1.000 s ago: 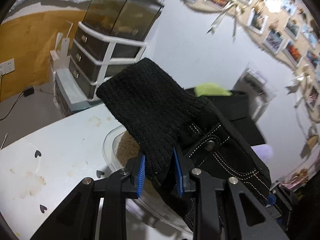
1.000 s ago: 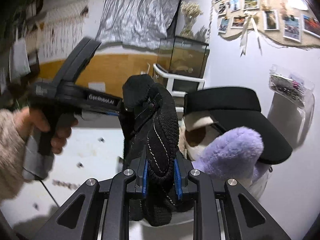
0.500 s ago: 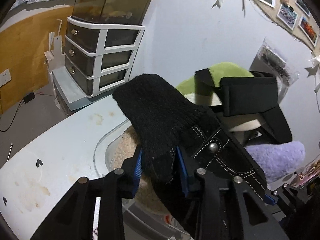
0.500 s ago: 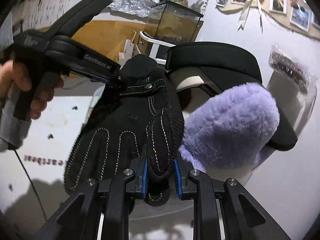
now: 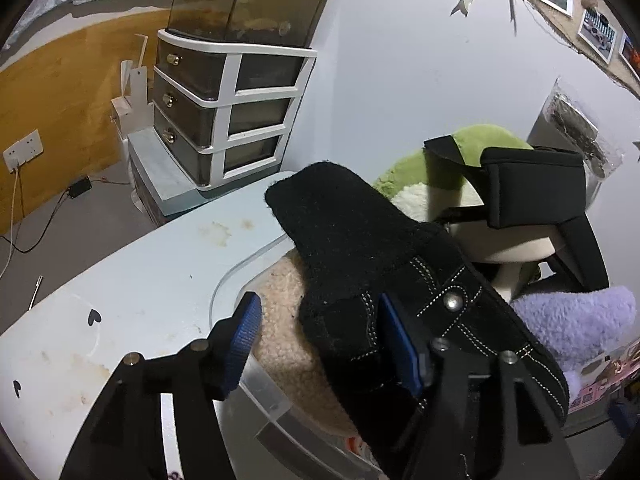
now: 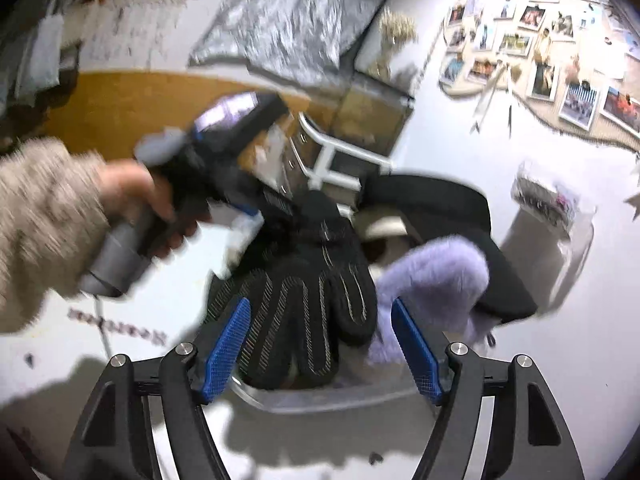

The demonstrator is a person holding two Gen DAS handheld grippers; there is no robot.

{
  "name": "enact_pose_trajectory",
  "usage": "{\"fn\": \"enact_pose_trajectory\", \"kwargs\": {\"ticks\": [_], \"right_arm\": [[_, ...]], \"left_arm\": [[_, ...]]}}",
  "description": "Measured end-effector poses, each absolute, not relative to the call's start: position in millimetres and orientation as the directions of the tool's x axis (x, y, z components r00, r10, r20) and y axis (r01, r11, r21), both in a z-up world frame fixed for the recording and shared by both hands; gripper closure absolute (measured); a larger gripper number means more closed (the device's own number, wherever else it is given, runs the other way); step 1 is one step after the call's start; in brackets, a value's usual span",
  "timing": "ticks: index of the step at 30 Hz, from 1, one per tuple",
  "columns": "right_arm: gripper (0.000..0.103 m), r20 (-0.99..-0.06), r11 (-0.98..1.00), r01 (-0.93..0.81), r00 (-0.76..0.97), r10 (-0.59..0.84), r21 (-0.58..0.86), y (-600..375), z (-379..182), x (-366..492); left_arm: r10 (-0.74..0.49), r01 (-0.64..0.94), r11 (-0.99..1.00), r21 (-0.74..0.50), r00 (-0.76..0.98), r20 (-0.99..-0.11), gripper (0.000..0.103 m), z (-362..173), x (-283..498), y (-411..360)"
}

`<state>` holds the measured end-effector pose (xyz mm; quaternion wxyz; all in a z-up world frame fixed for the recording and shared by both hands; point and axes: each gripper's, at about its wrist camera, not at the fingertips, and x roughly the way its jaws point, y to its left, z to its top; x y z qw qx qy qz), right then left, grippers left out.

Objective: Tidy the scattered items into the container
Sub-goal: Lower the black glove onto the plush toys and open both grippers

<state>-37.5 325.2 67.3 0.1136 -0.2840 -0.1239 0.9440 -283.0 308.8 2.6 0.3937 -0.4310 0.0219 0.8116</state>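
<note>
1. We see the black glove (image 6: pixel 304 304) lying on top of the pile in the clear plastic container (image 5: pixel 256 384), fingers fanned toward the right wrist camera and cuff toward the drawer unit (image 5: pixel 228 92). It sits there, we judge, because the container is its destination.
2. The left hand-held gripper (image 5: pixel 320 340) is spread, its blue pads (image 5: pixel 244 332) standing on either side of the cuff with a gap on the left side, so nothing is pinched.
3. The right hand-held gripper (image 6: pixel 320 344) is spread wide too, hovering just above the glove's fingertips without touching.
4. The glove rests across a beige fleece item (image 5: pixel 288 340), beside a purple fluffy item (image 6: pixel 432 280) and a black visor cap (image 5: pixel 536 188); the container looks crowded, so it may slide off.
5. In the right wrist view the person's left hand (image 6: pixel 160 208), in a knit sleeve, grips the handle angled down toward the container over the white tabletop (image 5: pixel 132 280), though motion blur hides detail.
</note>
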Motion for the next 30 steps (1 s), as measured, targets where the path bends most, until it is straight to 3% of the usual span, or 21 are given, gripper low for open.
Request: {"fn": "enact_pose_trajectory", "kwargs": {"ticks": [1, 2, 3, 5, 11, 16, 20, 22, 23, 25, 26, 30], "right_arm": [[0.039, -0.508, -0.955, -0.123, -0.824, 0.25, -0.27, 326, 72, -40], [0.055, -0.52, -0.969, -0.098, -0.829, 0.207, -0.229, 328, 72, -45], [0.064, -0.541, -0.98, -0.081, -0.824, 0.168, -0.181, 330, 69, -55], [0.071, -0.575, -0.99, -0.08, -0.807, 0.132, -0.116, 332, 58, -69], [0.071, -0.645, -0.984, -0.147, -0.744, 0.175, -0.098, 354, 21, -99], [0.071, -0.646, -0.983, -0.157, -0.743, 0.178, -0.09, 354, 18, -100], [0.071, -0.616, -0.986, -0.164, -0.779, 0.117, 0.02, 356, 38, -88], [0.071, -0.589, -0.984, -0.169, -0.801, 0.104, 0.055, 356, 49, -80], [0.069, -0.577, -0.983, -0.173, -0.81, 0.105, 0.065, 355, 54, -77], [0.042, -0.56, -0.979, -0.193, -0.82, 0.123, 0.068, 352, 59, -70], [0.021, -0.547, -0.977, -0.204, -0.826, 0.136, 0.065, 351, 62, -67], [0.015, -0.538, -0.976, -0.213, -0.828, 0.158, 0.04, 351, 66, -67]], "left_arm": [[0.623, -0.652, -0.691, -0.311, -0.32, -0.714, 0.042, 4, -283, 307], [0.626, -0.648, -0.693, -0.318, -0.321, -0.711, 0.041, 5, -283, 305], [0.629, -0.643, -0.693, -0.324, -0.321, -0.708, 0.038, 6, -282, 304], [0.631, -0.633, -0.698, -0.334, -0.325, -0.704, 0.035, 8, -282, 300], [0.637, -0.635, -0.7, -0.328, -0.346, -0.689, 0.033, 17, -276, 287], [0.62, -0.655, -0.707, -0.266, -0.394, -0.678, 0.027, 25, -265, 278], [0.618, -0.672, -0.703, -0.233, -0.414, -0.668, 0.027, 29, -256, 274], [0.617, -0.677, -0.703, -0.217, -0.429, -0.66, 0.021, 32, -251, 272], [0.616, -0.679, -0.704, -0.209, -0.437, -0.656, 0.013, 34, -248, 271], [0.619, -0.68, -0.706, -0.2, -0.454, -0.641, 0.009, 39, -242, 267], [0.622, -0.683, -0.703, -0.198, -0.456, -0.636, 0.008, 41, -240, 266], [0.628, -0.694, -0.695, -0.19, -0.456, -0.631, 0.0, 48, -230, 262]]}}
